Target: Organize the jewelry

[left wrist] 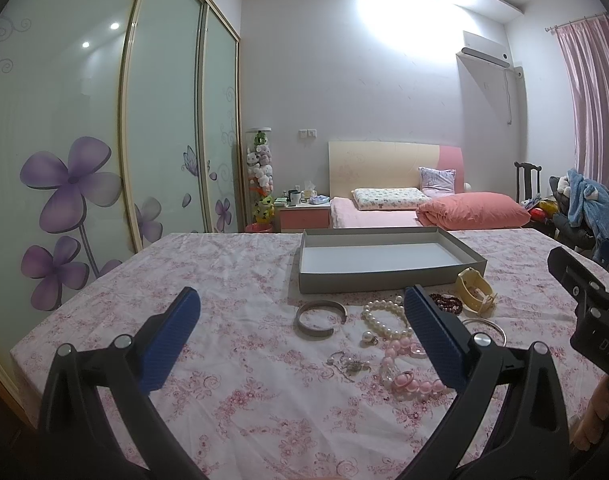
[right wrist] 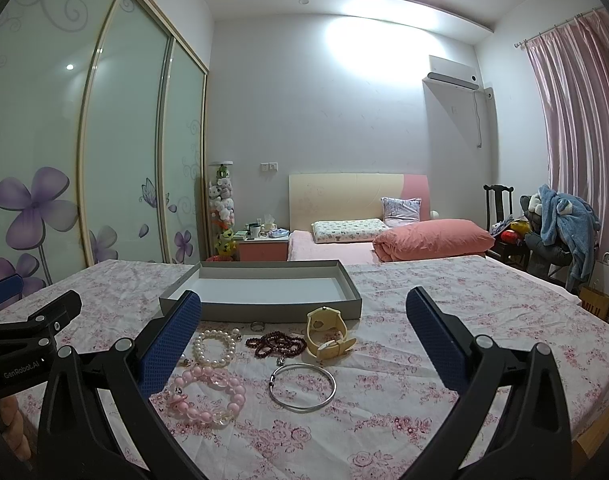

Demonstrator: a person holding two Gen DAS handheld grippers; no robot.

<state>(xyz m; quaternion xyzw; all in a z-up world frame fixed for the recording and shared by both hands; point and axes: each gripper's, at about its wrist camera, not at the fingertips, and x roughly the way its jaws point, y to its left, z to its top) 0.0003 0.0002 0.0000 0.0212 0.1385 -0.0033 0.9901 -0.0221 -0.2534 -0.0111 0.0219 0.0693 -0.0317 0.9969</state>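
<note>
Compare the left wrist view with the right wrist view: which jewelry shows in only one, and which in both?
Left wrist only: the wide silver cuff and a small tangle of chain. Right wrist only: a small silver ring by the gray box. Both: pearl bracelet, pink bead bracelet, dark red beads, cream watch, thin silver bangle. Both claws open, empty.

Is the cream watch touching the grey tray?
Apart. The right wrist view shows a strip of floral cloth between the cream watch and the grey tray front wall.
</note>
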